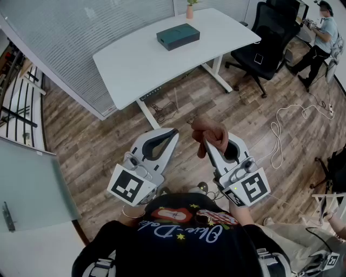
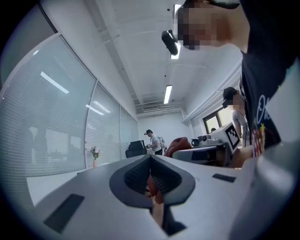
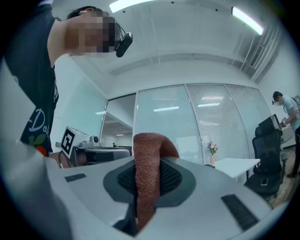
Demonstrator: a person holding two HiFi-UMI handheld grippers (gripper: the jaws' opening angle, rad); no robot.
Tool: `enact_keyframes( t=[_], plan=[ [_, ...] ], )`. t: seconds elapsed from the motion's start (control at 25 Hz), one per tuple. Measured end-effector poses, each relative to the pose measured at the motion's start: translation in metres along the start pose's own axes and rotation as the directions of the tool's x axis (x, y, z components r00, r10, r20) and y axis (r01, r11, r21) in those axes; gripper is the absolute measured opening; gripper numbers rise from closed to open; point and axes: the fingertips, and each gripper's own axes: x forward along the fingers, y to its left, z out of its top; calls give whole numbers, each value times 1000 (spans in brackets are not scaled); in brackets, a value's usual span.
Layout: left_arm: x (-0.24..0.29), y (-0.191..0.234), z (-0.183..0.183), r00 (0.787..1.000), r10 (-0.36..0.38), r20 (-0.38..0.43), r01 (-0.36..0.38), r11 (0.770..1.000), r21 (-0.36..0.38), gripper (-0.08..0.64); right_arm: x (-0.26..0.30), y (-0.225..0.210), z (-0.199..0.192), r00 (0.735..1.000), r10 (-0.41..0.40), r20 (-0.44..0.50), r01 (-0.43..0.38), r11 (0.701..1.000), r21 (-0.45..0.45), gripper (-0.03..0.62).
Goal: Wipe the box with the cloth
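Only overhead shows the box [image 1: 178,36]; right tool [image 3: 149,161] clamps the cloth [image 3: 145,190], left tool [image 2: 151,160] pressed together.

We are in an office. A white desk [image 1: 135,65] on slim white legs stands on a wood-plank floor [image 1: 97,135], with a small vase [image 1: 190,11] of greenery at its far edge. A black swivel chair [image 1: 262,40] sits just beside the desk's right end. Glass partition walls with blinds [image 1: 81,24] run behind the desk. Strip lights [image 2: 167,94] line the white ceiling. A person [image 1: 321,35] works at another desk in the far right corner.
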Motion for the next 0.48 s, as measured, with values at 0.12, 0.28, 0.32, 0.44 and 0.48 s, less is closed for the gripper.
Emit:
enact_keyframes(
  t=[0.12, 0.28, 0.32, 0.44, 0.48],
  plan=[
    [-4, 0, 0, 1000, -1, 3, 1, 1000, 0, 5, 1, 4, -1, 1000, 1, -1, -1, 1000, -1, 52],
    [-6, 0, -2, 1000, 3, -4, -3, 1000, -3, 5, -1, 5, 0, 1000, -1, 5, 1, 1000, 2, 52],
    [-6, 1, -4, 1000, 6, -11, -6, 1000, -3, 5, -1, 3, 0, 1000, -6, 12, 6, 1000, 8, 52],
    [1, -2, -2, 1000, -10, -5, 10, 1000, -9, 5, -6, -6, 1, 999, -34, 27, 33, 999, 38, 52],
    [4, -4, -2, 1000, -18, -4, 18, 1000, -11, 5, -8, -9, 1, 999, -44, 27, 42, 998, 44, 52]
  ],
)
